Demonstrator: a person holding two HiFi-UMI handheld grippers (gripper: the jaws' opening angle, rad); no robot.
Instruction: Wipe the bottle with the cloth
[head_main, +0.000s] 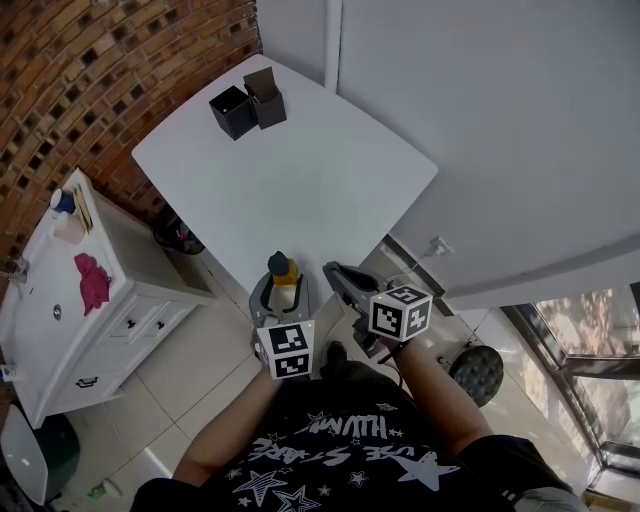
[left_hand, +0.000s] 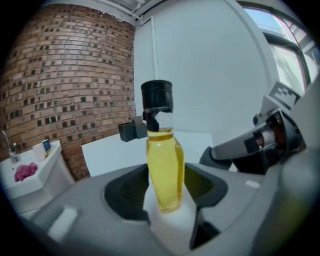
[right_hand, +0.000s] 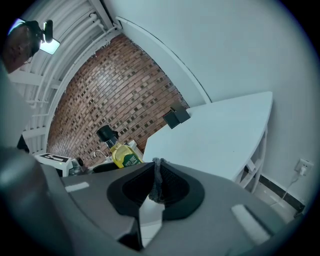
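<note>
A clear bottle (left_hand: 165, 170) of yellow liquid with a black cap stands upright between the jaws of my left gripper (left_hand: 165, 186), and both pads touch its sides. In the head view the bottle (head_main: 284, 278) is at the near corner of the white table (head_main: 300, 170), with the left gripper (head_main: 284, 292) around it. My right gripper (right_hand: 157, 181) is shut on a thin dark grey cloth (right_hand: 157, 175) pinched upright between its pads. It hangs just right of the bottle (right_hand: 122, 155), apart from it, with the right gripper (head_main: 338, 275) over the table's edge.
Two black boxes (head_main: 247, 103) stand at the table's far corner. A white cabinet (head_main: 90, 310) with a pink rag (head_main: 92, 282) is at the left by the brick wall (head_main: 90, 70). A white wall (head_main: 500, 120) runs behind the table, with a socket (head_main: 437, 245) low on it.
</note>
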